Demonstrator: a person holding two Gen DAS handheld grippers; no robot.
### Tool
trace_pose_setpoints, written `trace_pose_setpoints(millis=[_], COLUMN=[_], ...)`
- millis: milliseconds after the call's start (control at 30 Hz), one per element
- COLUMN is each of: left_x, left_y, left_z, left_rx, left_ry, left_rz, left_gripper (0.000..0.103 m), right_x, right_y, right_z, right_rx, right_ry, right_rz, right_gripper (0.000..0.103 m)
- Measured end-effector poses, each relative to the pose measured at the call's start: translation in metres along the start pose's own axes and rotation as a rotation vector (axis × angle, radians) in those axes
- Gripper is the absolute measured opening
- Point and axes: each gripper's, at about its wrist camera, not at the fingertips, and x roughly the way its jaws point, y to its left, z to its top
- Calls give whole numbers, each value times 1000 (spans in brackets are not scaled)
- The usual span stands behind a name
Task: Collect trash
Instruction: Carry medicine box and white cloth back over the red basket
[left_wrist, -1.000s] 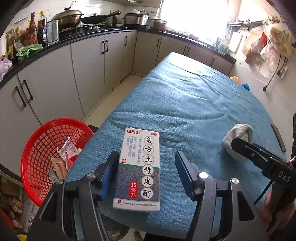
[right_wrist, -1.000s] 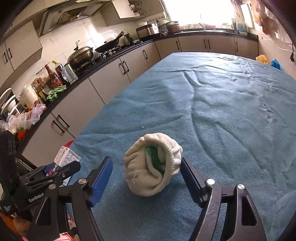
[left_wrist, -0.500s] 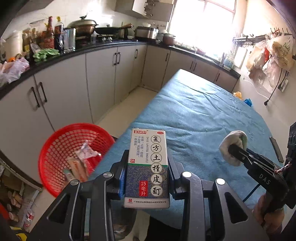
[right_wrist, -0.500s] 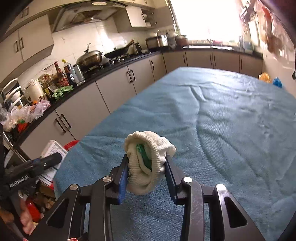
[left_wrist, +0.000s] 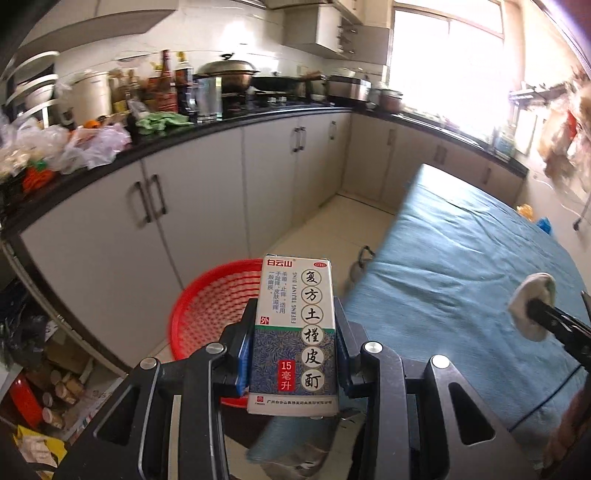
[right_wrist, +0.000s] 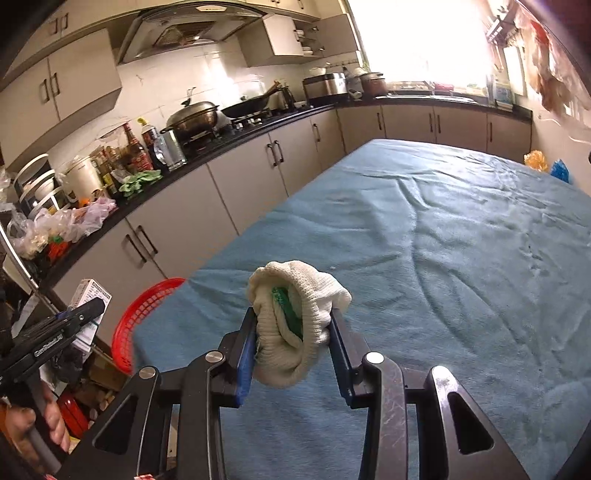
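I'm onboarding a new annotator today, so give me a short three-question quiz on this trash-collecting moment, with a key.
1. True or false: the left gripper holds a white medicine box.
2. What does the right gripper hold? A) a plastic bottle B) a rolled cream sock C) a spoon
3. Fill in: the red basket stands on the ___, beside the blue-covered table.

Key: 1 true. 2 B. 3 floor.
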Motion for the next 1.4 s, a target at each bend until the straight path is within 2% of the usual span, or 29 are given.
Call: trace_pose_setpoints(millis=[333, 733, 933, 1133, 1400], left_x=[7, 44, 63, 81, 96], left_y=[55, 73, 80, 85, 85], left_z=[-5, -15, -18, -19, -18], left_rx=[-83, -97, -105, -118, -127], left_ry=[16, 82, 119, 150, 173], left_rz=[74, 104, 115, 124, 122], left_gripper=[34, 34, 34, 34, 34], right_x=[10, 59, 94, 129, 167], right_y=[50, 117, 148, 161, 164], right_z=[12, 21, 24, 29, 33], right_rx=[-64, -153, -238, -266, -222], right_ry=[23, 109, 141, 197, 269], right_rz=[92, 218, 257, 308, 393], right_gripper=[40, 40, 40, 40, 40])
